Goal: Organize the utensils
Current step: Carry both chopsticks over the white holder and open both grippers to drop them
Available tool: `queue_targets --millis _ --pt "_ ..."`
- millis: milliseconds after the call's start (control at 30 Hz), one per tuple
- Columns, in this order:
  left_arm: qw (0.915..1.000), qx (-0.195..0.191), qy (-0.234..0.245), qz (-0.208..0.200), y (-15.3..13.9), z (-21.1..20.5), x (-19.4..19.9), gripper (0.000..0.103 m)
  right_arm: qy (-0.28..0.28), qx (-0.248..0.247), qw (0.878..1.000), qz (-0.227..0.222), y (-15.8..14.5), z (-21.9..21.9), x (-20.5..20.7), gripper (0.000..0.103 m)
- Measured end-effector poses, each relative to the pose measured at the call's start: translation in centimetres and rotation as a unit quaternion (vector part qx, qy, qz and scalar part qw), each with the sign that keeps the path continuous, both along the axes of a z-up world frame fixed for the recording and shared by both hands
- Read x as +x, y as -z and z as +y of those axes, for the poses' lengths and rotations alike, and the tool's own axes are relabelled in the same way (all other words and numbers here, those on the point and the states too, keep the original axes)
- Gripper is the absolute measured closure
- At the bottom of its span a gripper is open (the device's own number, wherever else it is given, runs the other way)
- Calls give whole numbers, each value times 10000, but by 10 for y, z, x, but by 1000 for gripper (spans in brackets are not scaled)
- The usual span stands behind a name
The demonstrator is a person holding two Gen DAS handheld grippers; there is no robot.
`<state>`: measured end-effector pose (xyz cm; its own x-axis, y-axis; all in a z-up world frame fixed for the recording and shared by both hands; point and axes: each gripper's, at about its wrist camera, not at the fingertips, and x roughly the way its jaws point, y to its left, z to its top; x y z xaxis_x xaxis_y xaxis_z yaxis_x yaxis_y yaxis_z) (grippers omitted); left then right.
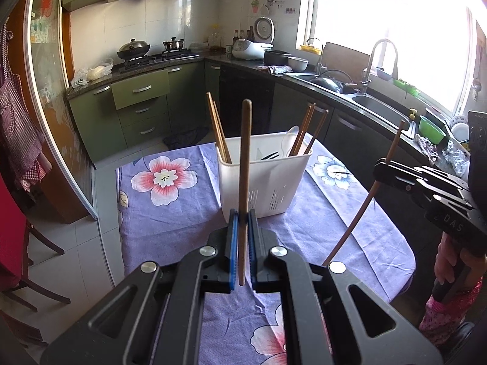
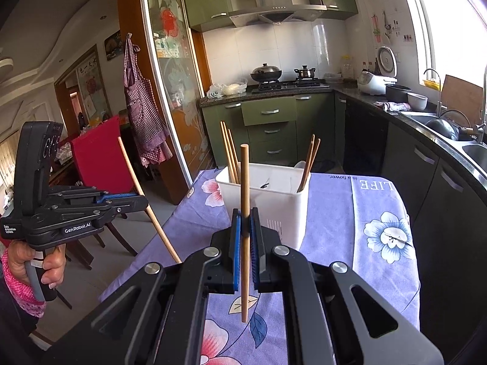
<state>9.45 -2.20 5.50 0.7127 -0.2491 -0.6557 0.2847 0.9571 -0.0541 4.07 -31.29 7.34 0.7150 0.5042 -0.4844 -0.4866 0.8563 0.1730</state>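
A wok [image 1: 134, 49] sits on the stove [image 1: 161, 57].

Strong daylight is admitted through the large kitchen window [image 1: 389, 30], which is blown out to white glare – detail there is lost. The green lower cabinets [image 2: 271, 130] are left dim. Straight lines are bowed by fisheye distortion, and the corners are vignetted black.

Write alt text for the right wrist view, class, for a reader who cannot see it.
The right tongs are shut on an upright wooden chopstick above a purple floral tablecloth. Behind stands a white utensil holder with more chopsticks; at left, the left tongs hold another.
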Motion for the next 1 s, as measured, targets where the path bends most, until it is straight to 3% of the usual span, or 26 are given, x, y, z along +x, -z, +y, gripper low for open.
queue_targets --millis 267,433,567,700,1000 --pt "9984 -134 410 -354 -62 -25 25 96 -5 39 9998 -215 -35 5 13 96" --pt "9965 -183 352 -740 -97 -33 50 96 -44 8 9997 -219 -40 9 18 96" --pt "9953 -118 213 -943 -109 -39 76 96 -46 7 9998 -193 -40 9 22 96" --pt "9963 -68 112 -852 -97 -43 105 96 -47 12 9999 -161 -39 7 24 96" --pt "9993 279 -59 -227 -29 -44 145 96 7 33 9998 -190 -48 6 28 96"
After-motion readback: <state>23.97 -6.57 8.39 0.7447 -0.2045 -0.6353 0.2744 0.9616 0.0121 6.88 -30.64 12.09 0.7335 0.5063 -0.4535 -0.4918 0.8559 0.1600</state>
